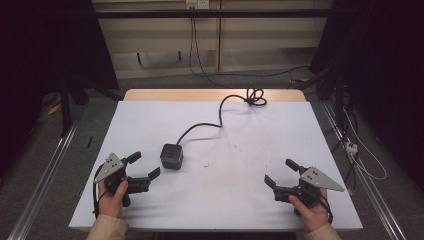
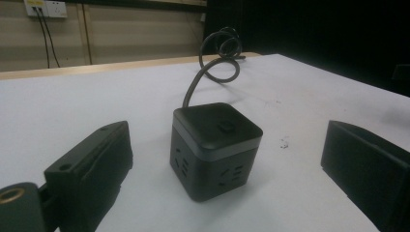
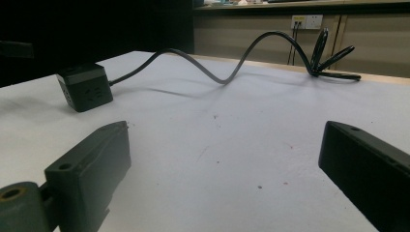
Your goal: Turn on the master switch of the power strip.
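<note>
Between both open tools [image 1: 146, 164] [image 1: 281, 171] sits the power cube [image 1: 171, 156].

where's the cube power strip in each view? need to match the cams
High view: power cube left of centre on the white table, just ahead of the open left gripper.
Left gripper view: centre, close, on the table ahead of the spread jaws.
Right gripper view: upper left, far off.
Shared landmark: its black cable, running to a coil at the table's far edge.
</note>
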Tool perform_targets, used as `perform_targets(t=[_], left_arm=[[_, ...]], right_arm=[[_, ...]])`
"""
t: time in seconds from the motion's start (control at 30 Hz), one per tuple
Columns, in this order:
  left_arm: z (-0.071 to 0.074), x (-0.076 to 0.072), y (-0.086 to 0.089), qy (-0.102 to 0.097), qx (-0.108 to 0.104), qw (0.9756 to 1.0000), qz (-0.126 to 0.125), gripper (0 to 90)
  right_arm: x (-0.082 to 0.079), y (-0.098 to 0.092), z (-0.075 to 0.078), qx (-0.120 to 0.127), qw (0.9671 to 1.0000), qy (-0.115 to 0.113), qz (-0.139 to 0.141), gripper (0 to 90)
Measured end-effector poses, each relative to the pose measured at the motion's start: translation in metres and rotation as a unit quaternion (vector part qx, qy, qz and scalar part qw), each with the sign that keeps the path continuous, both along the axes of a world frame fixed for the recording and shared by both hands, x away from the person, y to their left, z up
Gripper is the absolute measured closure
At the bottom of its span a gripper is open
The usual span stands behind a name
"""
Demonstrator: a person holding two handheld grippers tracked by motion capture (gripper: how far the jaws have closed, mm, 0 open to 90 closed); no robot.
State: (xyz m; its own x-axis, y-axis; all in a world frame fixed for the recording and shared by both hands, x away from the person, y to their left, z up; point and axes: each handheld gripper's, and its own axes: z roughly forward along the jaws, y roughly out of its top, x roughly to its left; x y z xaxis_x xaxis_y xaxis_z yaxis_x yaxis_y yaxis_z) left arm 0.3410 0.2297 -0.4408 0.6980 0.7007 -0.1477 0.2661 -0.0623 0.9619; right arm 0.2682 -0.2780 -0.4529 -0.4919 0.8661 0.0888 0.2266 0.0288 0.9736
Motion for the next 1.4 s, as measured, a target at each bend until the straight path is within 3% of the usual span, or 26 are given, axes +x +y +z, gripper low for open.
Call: perform_targets(t=[0.6,1.17,1.4], left_arm=[[0.002,0.005,-0.003,-0.002,-0.021,0.9998,0.003,3.8],[0.007,0.013,-0.012,-0.006,-0.01,0.9999,0.001,3.9],[0.007,0.016,-0.012,-0.001,-0.018,0.9998,0.001,3.9]], right_arm=[[0.0,0.003,0.0,-0.005,1.0,0.001,0.008,4.0],[0.0,0.005,0.0,-0.006,0.9999,0.0,0.011,4.1],[0.0,0.005,0.001,-0.006,0.9999,-0.001,0.01,4.1]])
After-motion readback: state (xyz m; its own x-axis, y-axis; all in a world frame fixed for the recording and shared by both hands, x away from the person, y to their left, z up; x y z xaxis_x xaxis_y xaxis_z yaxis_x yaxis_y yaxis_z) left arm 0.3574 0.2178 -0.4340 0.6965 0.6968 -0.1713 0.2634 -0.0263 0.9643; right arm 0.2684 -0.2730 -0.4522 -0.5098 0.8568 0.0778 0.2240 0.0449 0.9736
